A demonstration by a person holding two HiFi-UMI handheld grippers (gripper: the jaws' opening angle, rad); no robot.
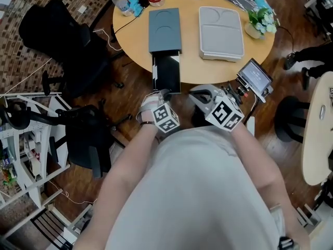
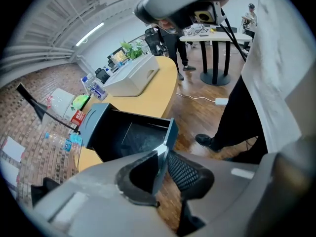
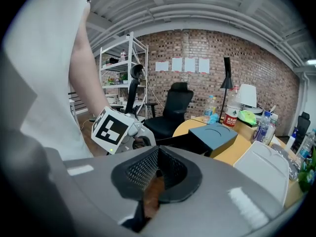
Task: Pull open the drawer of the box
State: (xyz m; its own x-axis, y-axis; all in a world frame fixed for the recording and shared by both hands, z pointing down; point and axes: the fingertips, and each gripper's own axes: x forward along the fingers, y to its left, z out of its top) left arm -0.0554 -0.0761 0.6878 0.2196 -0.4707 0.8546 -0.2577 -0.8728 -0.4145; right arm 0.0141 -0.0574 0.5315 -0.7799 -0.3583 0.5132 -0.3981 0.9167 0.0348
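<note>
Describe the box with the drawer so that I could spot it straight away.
Find the round wooden table; two flat boxes lie side by side on it. The box with the drawer is the dark blue-grey one on the left in the head view, beside a pale grey box. Only it has a black drawer pulled out, jutting past the table's edge.

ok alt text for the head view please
Seen from above, a black drawer stands pulled out of a flat blue-grey box past the edge of a round wooden table. The person's left gripper is at the drawer's front end, the right gripper beside it.
</note>
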